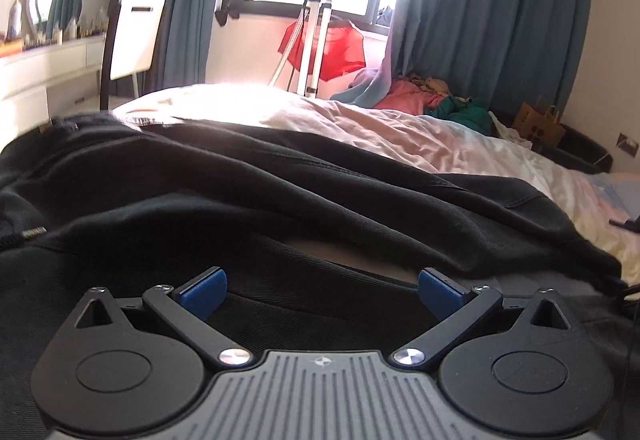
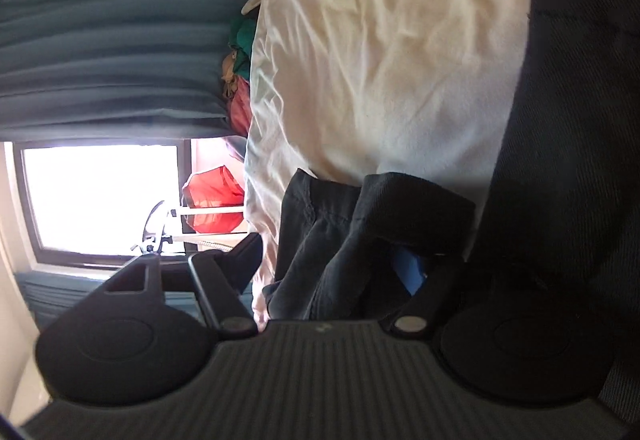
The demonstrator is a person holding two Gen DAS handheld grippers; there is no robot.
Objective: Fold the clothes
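A: What is the left gripper [image 1: 322, 294] doing?

B: It sits low over the black garment [image 1: 256, 183], its blue pads [image 1: 204, 292] spread wide with nothing between them. The dark cloth lies under and ahead of the fingers, rumpled in long folds.

A: And beyond that?

B: The cream bedsheet [image 1: 400, 135], then a pile of pink and green clothes [image 1: 432, 101] at the far side by the teal curtain [image 1: 480, 7]. A white tripod [image 1: 316, 39] stands before the window, ahead of the fingers.

A: The right gripper [image 2: 332, 260]?

B: Its view is rolled sideways. A fold of the black garment [image 2: 360, 236] passes between the fingers, covering one blue pad [image 2: 410, 270]. The fingers stand apart, so whether they truly pinch the cloth I cannot tell.

A: Anything else there?

B: More of the same dark fabric lies beside the right finger, on the bedsheet [image 2: 380, 51].
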